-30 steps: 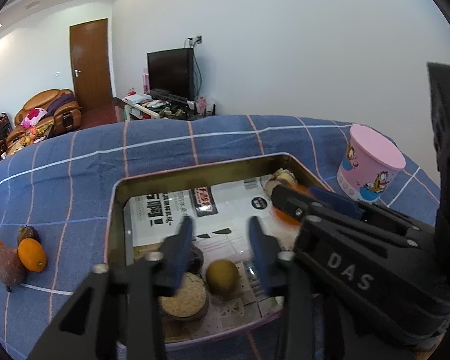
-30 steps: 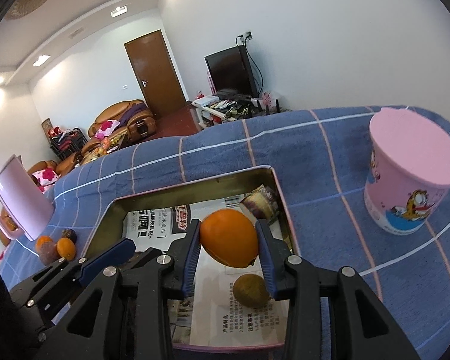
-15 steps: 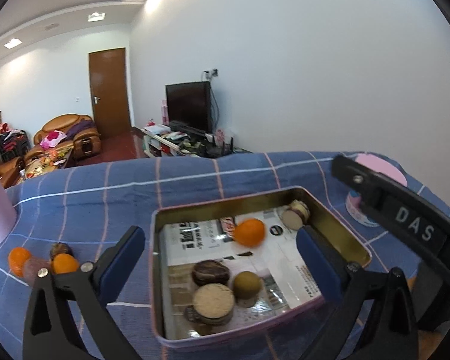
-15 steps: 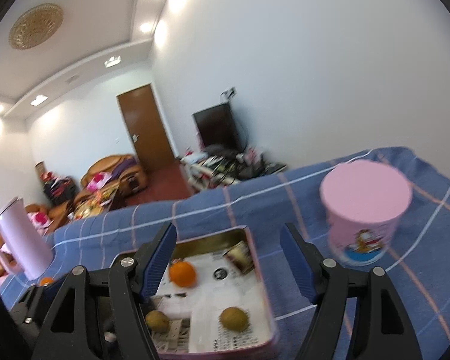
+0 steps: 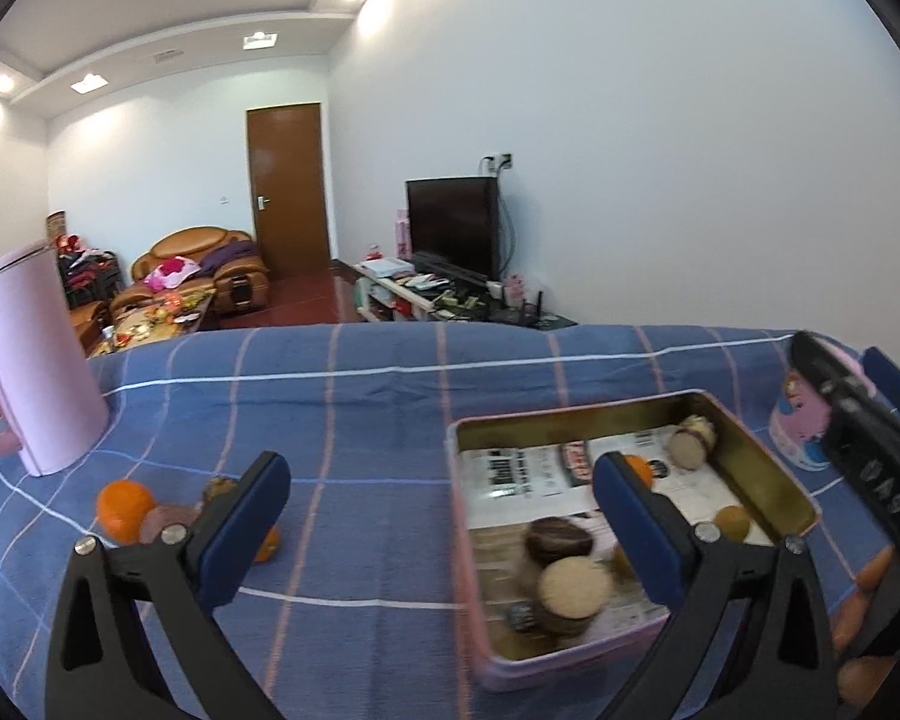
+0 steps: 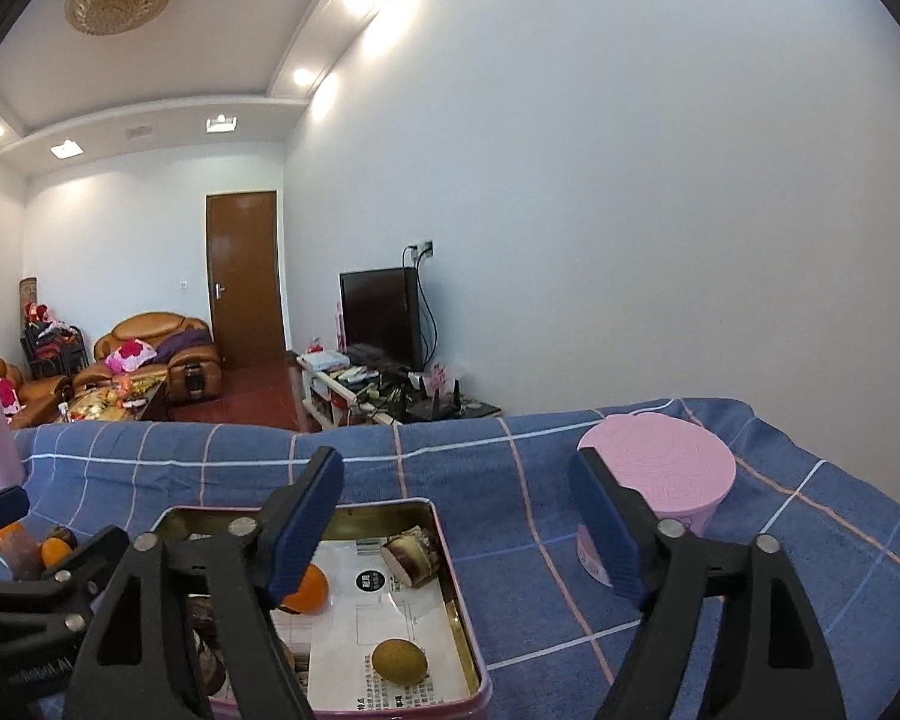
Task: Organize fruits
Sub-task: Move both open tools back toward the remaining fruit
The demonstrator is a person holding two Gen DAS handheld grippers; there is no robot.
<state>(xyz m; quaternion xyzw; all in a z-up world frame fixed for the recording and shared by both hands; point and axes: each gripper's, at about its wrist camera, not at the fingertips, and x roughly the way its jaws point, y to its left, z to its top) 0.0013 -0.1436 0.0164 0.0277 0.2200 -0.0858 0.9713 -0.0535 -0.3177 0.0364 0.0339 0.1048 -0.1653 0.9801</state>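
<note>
Two hand-held grippers, each built from matte black plastic. The left gripper (image 5: 441, 516) has two angular black arms ending in flat fingers (image 5: 243, 525) faced with dark blue rubbery pads, with round silver screw heads at the pivots. The right gripper (image 6: 456, 525) is the same design: black triangular arms, blue-padded fingers (image 6: 303, 522), silver screws. Seen from the left wrist, its black side carries raised pale letters reading DAS. No hand or sleeve shows
</note>
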